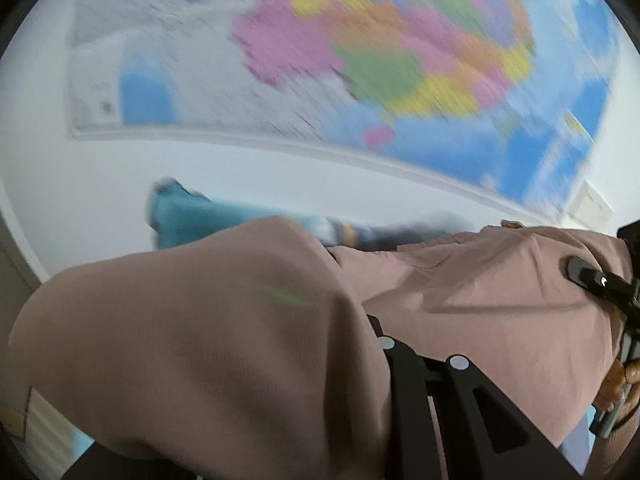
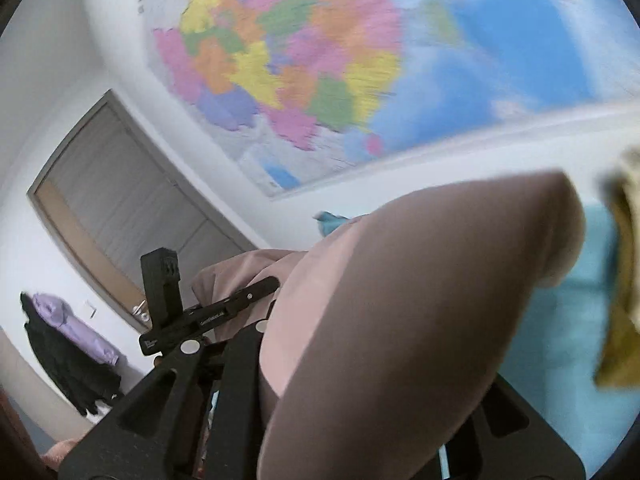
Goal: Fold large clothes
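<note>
**Pink garment lifted between both grippers**

We see a large dusty-pink garment [image 1: 208, 344] filling the lower half of both wrist views, raised in front of a white wall. In the left wrist view the cloth drapes over the left gripper [image 1: 384, 332] and hides one of its fingers; the black frame of the other finger shows below, and the jaws stand narrow with the pink fabric pinched between them. The garment stretches away to the right of that view, where the right gripper [image 1: 592, 280] shows as a black bar lying against the cloth near the frame's edge.

In the right wrist view the same garment [image 2: 400, 320] bulges over the right gripper [image 2: 264, 320], whose jaws are likewise narrow and closed on the fabric; the tips are buried in the cloth. Beyond it, to the left, the left gripper [image 2: 224, 304] shows with the pink cloth bunched against it.

Behind everything hangs a big coloured wall map [image 1: 380, 48], blurred in both views. A grey door [image 2: 132, 208] stands left of the map, and dark and lilac clothes [image 2: 72, 340] hang near it. A teal cloth [image 1: 188, 216] lies behind the pink garment, and a yellowish blurred item [image 2: 624, 280] sits at the right edge of the right wrist view.
</note>
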